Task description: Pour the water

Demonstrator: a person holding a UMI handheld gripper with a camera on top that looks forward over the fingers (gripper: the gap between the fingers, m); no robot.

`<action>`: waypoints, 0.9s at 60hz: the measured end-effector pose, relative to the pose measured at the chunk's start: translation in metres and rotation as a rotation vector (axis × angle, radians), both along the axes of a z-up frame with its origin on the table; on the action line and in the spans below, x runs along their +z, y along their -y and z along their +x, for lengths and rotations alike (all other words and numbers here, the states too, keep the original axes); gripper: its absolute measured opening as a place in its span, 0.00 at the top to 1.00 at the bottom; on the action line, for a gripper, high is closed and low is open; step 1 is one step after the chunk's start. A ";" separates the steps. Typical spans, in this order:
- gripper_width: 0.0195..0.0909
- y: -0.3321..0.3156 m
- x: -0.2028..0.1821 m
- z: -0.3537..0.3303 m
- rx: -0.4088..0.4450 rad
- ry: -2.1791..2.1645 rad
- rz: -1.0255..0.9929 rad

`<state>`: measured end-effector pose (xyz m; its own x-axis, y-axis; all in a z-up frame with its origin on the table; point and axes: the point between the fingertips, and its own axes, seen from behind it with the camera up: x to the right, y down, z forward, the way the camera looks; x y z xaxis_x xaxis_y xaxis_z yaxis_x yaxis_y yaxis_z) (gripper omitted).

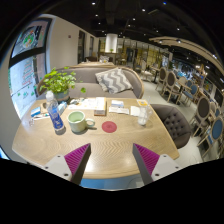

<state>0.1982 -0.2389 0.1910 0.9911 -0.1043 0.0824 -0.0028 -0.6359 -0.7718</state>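
Fingers: the gripper is spread wide, holding nothing
Bottle: upright on the round desk, beyond the fingers; green mug just beside it
Coaster: near the mug

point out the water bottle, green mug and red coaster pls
water bottle (56,117), gripper view, on its body below the cap.
green mug (77,122), gripper view, on its rim.
red coaster (109,127), gripper view, on its centre.
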 end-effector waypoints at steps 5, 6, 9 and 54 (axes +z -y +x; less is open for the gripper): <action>0.07 0.003 -0.012 -0.016 -0.006 0.005 -0.019; 0.08 0.003 -0.015 -0.021 -0.009 0.006 -0.024; 0.07 0.002 -0.023 -0.034 -0.017 0.007 -0.035; 0.07 -0.179 -0.068 -0.294 0.097 -0.103 0.142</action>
<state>-0.0957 -0.0604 0.1226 0.9995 -0.0116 -0.0287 -0.0306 -0.5221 -0.8523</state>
